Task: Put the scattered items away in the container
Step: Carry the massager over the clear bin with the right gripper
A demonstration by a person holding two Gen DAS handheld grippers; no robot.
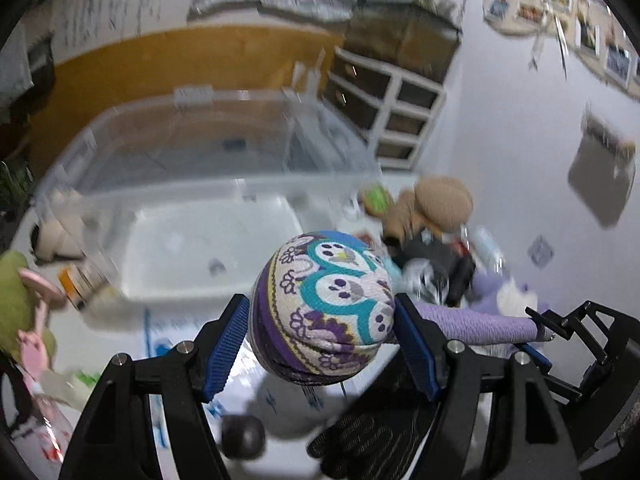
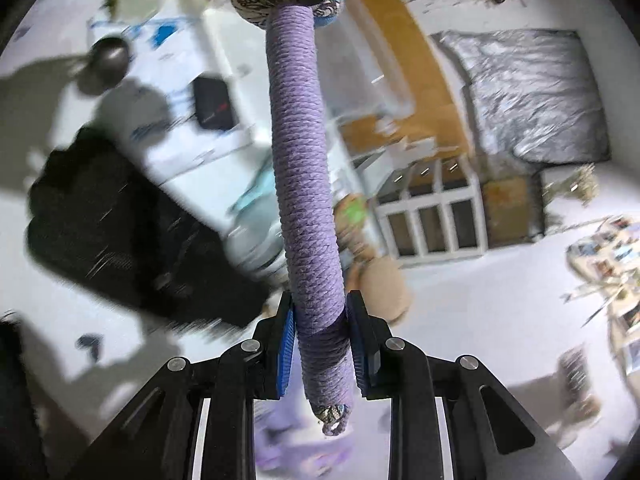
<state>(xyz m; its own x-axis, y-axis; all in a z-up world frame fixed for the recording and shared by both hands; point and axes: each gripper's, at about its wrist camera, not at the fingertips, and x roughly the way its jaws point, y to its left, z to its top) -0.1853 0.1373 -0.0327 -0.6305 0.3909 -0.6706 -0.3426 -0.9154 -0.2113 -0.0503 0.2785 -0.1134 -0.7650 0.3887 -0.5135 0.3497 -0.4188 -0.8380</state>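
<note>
The rope toy is carried by both grippers: its patterned ball end is clamped by the left gripper, its purple handle by the right gripper. It is held near the clear storage bin, not yet inside. Plush toys and a black glove are left on the floor.

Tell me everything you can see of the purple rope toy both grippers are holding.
The rope toy is a stiff lilac shaft tightly wound with cord, ending in a fabric ball patterned in teal, purple and white. The left gripper clamps the ball; the right gripper clamps the shaft near its patterned tail end. It hangs in the air between them, near the clear plastic bin.
</note>
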